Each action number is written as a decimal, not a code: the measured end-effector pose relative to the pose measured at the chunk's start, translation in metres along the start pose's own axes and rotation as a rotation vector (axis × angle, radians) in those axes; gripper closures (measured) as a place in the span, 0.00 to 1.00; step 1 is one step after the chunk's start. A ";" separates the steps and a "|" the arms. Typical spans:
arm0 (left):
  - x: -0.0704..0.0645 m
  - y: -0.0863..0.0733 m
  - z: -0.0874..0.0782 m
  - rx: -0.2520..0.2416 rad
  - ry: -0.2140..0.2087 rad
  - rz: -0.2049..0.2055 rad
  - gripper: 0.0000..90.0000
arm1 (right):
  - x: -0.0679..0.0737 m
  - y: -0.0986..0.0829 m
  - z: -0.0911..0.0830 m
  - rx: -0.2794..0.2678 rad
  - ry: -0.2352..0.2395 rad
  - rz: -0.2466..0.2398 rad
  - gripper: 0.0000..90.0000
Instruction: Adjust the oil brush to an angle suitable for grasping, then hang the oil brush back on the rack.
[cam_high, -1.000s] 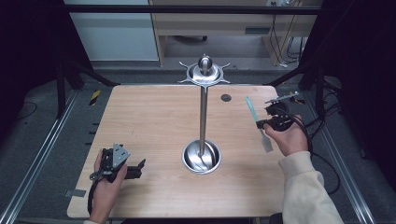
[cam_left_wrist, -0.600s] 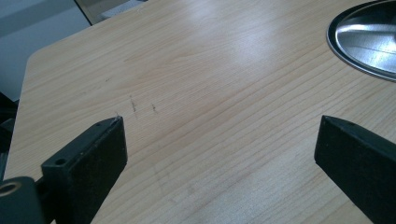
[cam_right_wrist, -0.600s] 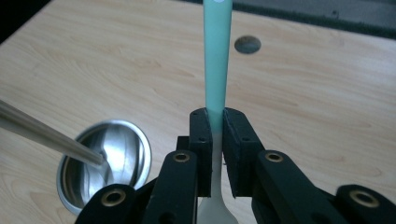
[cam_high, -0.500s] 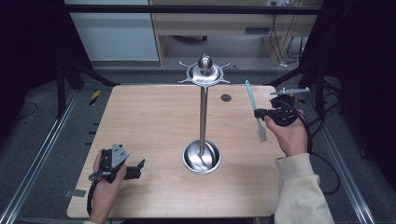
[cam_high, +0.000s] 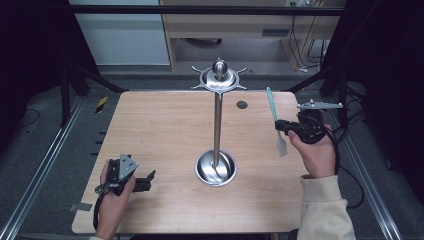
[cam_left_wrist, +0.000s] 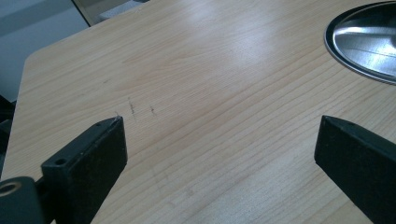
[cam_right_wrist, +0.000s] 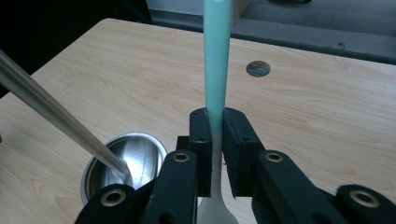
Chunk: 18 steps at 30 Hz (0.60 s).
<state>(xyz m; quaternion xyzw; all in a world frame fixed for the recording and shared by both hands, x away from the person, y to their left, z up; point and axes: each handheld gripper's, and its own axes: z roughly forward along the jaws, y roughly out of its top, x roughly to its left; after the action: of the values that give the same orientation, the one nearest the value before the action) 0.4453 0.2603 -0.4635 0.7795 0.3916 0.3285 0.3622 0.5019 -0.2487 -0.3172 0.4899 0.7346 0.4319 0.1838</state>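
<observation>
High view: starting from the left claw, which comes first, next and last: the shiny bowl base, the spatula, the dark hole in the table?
From the left claw:
1. Shiny bowl base, table middle.
2. Spatula, held in the right claw.
3. Dark hole, far edge.

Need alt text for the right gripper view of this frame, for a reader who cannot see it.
The right gripper is shut on the teal handle of a spatula that points up and away over a wooden table. At lower left a steel pole slants into a round metal base; a small dark hole sits farther back.
</observation>
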 end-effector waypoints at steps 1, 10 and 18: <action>0.000 0.000 0.000 0.001 0.000 0.002 0.02 | 0.001 -0.001 -0.003 -0.006 0.000 -0.002 0.92; 0.001 0.001 -0.001 -0.010 0.002 -0.002 0.02 | 0.001 -0.005 -0.027 -0.114 0.021 -0.006 0.92; 0.002 0.001 -0.001 -0.010 0.005 -0.003 0.02 | 0.000 -0.007 -0.041 -0.157 0.055 0.002 0.92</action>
<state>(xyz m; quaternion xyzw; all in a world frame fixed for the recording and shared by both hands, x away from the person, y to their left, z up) 0.4455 0.2617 -0.4620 0.7762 0.3920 0.3317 0.3659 0.4693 -0.2688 -0.3003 0.4627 0.7027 0.5017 0.2011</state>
